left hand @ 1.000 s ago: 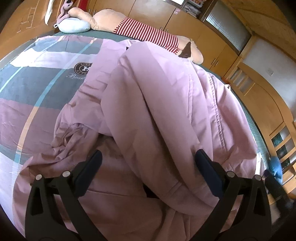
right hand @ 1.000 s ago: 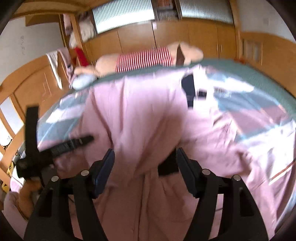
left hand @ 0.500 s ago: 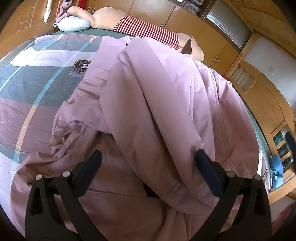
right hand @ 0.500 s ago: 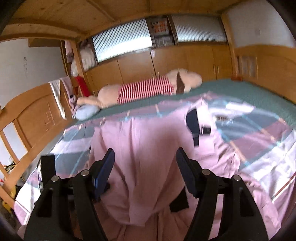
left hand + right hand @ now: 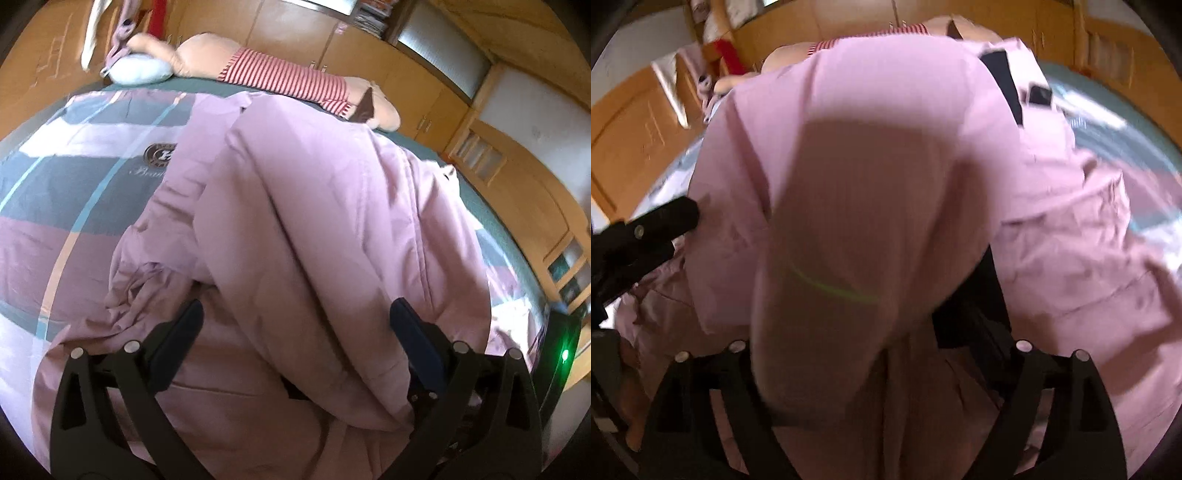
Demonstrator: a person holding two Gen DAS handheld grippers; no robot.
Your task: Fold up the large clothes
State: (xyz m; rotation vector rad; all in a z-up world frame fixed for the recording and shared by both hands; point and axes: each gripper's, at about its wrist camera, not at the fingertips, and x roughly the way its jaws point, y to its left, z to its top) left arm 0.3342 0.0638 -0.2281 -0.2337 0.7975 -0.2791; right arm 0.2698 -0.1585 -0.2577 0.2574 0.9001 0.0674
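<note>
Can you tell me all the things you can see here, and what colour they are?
Garment: one, pink, big, bunched on the bed, draped between both claws.
Bedspread: one, grey, white and mauve checks with a round logo, under the garment.
Plush toy: one, tan with red-and-white stripes, at the far edge of the bed.
Small cushion: one, pale blue, beside the toy.
Cupboards: wooden, along the wall.
Left claw: black, fingers apart, cloth lying between.
Right claw: black, fingertips hidden by cloth.
</note>
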